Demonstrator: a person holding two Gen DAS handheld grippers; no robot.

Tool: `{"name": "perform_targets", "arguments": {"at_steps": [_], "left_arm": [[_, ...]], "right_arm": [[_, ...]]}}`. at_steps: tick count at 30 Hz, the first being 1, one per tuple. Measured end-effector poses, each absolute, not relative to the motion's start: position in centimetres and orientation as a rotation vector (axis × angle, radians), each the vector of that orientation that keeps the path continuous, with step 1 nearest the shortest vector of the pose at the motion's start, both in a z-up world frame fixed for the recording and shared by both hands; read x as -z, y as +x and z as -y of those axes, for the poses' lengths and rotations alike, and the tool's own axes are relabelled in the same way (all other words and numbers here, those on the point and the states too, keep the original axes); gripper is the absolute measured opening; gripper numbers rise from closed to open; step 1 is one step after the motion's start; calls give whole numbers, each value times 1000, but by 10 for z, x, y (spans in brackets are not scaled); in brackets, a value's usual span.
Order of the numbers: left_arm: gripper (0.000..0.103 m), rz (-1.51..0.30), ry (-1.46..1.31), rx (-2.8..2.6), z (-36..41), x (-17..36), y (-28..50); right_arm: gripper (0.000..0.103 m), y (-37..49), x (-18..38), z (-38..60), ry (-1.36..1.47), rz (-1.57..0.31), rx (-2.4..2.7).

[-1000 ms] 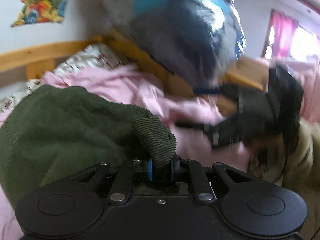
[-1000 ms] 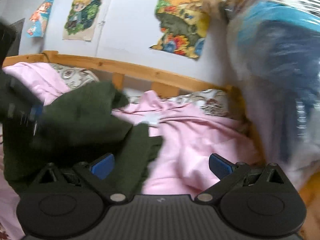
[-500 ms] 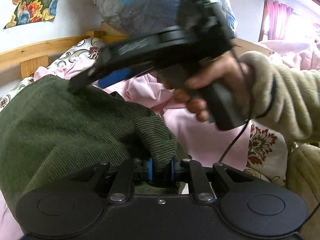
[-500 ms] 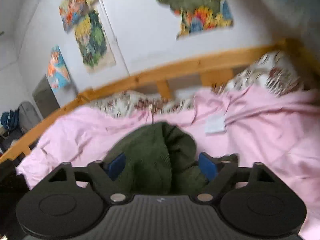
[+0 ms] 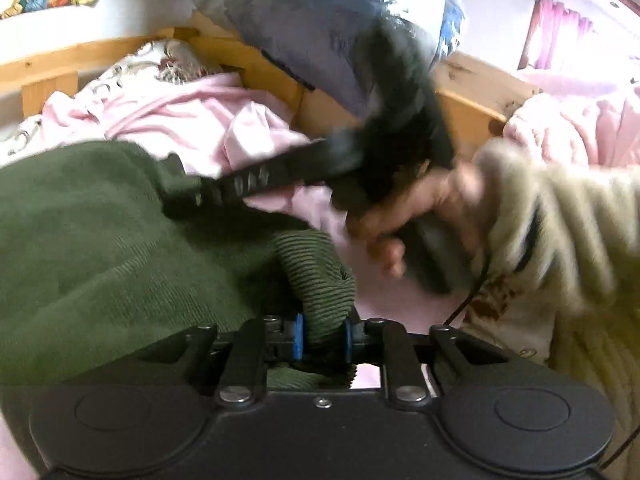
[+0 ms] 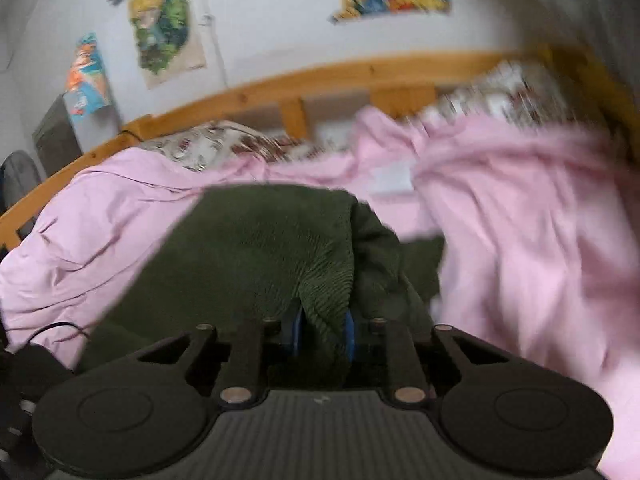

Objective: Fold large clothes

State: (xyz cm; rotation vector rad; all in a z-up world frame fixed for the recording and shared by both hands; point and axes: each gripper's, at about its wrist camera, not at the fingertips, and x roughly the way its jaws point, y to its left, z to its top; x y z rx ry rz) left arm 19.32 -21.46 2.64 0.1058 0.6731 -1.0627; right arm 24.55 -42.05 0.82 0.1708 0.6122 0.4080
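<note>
Left hand-held gripper: blue pads clamped on a ribbed cuff/hem of the green sweater. Right hand-held gripper: pads closed on another ribbed edge of the same sweater, fabric bunched between them. Sweater spreads ahead and left of both grippers, lying on the pink sheet of the bed. In the left view the right gripper body crosses ahead, blurred, gripped by the person's hand in a cream sleeve; its tip is lost against the fabric. Beyond: wooden bed rail, posters on the wall. Plastic storage bag above the rail, contents blue/grey, unreadable. Sweater's lower part cut off by gripper bodies.
</note>
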Motion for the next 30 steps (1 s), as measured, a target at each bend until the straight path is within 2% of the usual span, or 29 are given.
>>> {"name": "perform_targets", "arguments": {"at_steps": [4, 7, 9, 10, 11, 12, 14, 16, 18, 22, 24, 30], "left_arm": [[27, -673, 8, 1053, 180, -51, 182], [42, -660, -99, 950, 141, -63, 175], [65, -626, -167, 820, 114, -67, 172], [72, -608, -183, 729, 104, -66, 172], [84, -595, -192, 626, 95, -64, 173], [90, -595, -197, 518, 90, -59, 176], [90, -631, -201, 406, 84, -45, 190], [95, -657, -192, 422, 84, -28, 202], [101, -649, -232, 430, 82, -19, 206], [102, -707, -294, 490, 84, -3, 214], [102, -758, -336, 515, 85, 6, 217], [102, -766, -339, 519, 87, 10, 214]], "right_arm": [[23, 243, 3, 425, 201, -569, -408], [23, 241, 8, 431, 244, -547, -420], [25, 237, 10, 431, 260, -525, -414], [25, 235, 11, 430, 273, -510, -400], [26, 232, 10, 428, 278, -499, -390], [27, 229, 9, 425, 270, -491, -378], [32, 222, 5, 419, 233, -483, -362], [39, 219, -3, 415, 162, -494, -356], [67, 216, -17, 410, 50, -503, -299], [81, 212, -61, 406, -87, -419, -187], [92, 221, -80, 392, -129, -373, -172], [95, 284, -79, 319, -157, -328, -284]]}}
